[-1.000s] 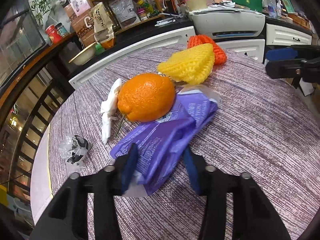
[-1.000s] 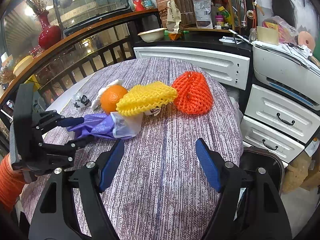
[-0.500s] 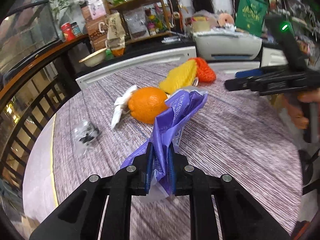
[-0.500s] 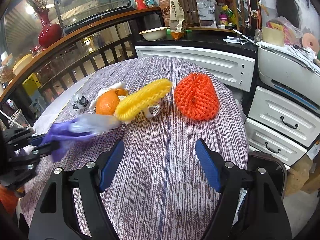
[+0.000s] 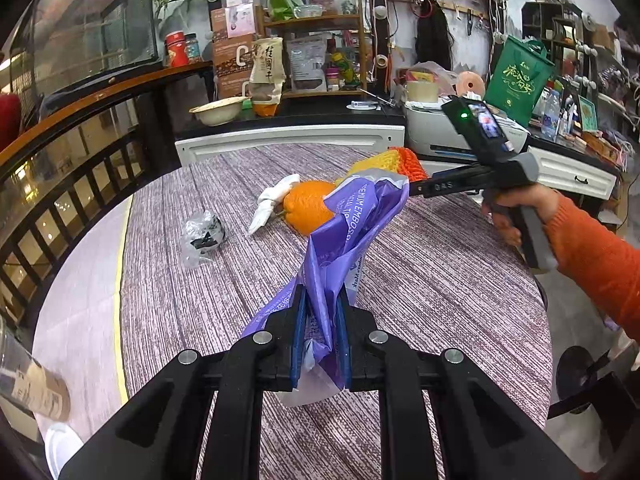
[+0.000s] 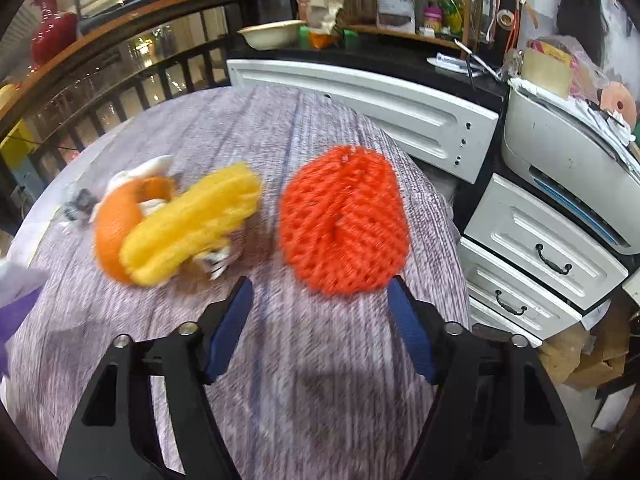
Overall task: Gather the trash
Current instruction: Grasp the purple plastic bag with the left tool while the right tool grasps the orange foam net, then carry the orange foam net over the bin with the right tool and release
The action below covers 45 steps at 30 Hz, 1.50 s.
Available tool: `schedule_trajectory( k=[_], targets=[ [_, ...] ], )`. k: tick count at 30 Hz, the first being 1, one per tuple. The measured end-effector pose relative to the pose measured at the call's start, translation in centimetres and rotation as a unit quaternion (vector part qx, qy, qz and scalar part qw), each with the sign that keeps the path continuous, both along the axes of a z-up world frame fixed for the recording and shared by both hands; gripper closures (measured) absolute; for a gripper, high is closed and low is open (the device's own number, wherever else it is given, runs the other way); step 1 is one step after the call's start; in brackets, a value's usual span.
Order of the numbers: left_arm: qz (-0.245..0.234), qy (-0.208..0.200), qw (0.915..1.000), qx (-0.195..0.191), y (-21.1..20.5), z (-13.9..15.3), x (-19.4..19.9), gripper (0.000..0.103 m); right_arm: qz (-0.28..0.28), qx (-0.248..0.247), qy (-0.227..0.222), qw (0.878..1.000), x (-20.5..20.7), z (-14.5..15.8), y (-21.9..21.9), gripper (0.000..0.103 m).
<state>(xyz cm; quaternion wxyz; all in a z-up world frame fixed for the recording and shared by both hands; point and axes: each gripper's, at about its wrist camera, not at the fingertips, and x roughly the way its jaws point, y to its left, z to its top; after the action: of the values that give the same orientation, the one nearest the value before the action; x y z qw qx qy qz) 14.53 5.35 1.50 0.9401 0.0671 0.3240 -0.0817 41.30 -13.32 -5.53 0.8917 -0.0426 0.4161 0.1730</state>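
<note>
My left gripper [image 5: 320,312] is shut on a purple plastic bag [image 5: 352,232] and holds it up off the round table [image 5: 440,280]. Behind the bag lie an orange [image 5: 306,208], a white crumpled tissue [image 5: 272,200], a yellow foam net [image 5: 372,162] and an orange-red foam net [image 5: 412,162]. My right gripper [image 6: 320,304] is open and empty, just short of the orange-red foam net [image 6: 344,220]. The yellow foam net [image 6: 192,224] and the orange [image 6: 116,232] lie to its left. A corner of the purple bag [image 6: 12,312] shows at the left edge.
A crumpled clear wrapper [image 5: 202,234] lies at the table's left. White cabinets [image 6: 360,96] and drawers [image 6: 536,248] stand close behind and right of the table. A wooden railing [image 5: 60,184] runs along the left. A printer [image 6: 568,160] sits over the drawers.
My left gripper closed on the purple bag and lifted it off the table. My right gripper moved forward toward the orange-red foam net and stayed open.
</note>
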Motion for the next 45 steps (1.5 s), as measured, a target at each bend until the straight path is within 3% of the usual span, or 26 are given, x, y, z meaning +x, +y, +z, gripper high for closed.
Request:
schedule_trajectory(
  k=[2, 6, 7, 17, 30, 39, 45],
  targets=[
    [0.002, 0.006, 1.0000, -0.007, 0.2, -0.2, 0.2, 0.088, 0.002, 0.002, 0.010, 1.000, 0.8, -0.4, 0.0, 0.043],
    [0.012, 0.016, 0.9996, -0.019, 0.4, -0.8, 0.5, 0.088, 0.007, -0.010, -0.002, 1.000, 0.9, -0.7, 0.1, 0.081],
    [0.012, 0.018, 0.9995, -0.024, 0.4, -0.9, 0.6, 0.088, 0.011, -0.001, 0.000, 1.000, 0.7, -0.7, -0.1, 0.086],
    [0.012, 0.018, 0.9978, -0.062, -0.4, -1.0, 0.5, 0.088, -0.004, 0.040, -0.039, 0.998, -3.8, 1.4, -3.0, 0.090],
    [-0.023, 0.006, 0.9947, -0.100, -5.8, -0.2, 0.5, 0.088, -0.029, 0.101, -0.081, 0.991, -12.2, 3.5, -9.3, 0.090],
    [-0.063, 0.008, 0.9908, -0.120, -11.4, 0.0, 0.9, 0.088, -0.079, 0.105, -0.098, 0.986, -17.1, 2.6, -15.3, 0.090],
    [-0.094, 0.014, 0.9872, -0.128, -14.9, -0.2, 1.2, 0.088, -0.117, 0.096, -0.079, 0.985, -19.1, -0.1, -18.8, 0.090]
  ],
)
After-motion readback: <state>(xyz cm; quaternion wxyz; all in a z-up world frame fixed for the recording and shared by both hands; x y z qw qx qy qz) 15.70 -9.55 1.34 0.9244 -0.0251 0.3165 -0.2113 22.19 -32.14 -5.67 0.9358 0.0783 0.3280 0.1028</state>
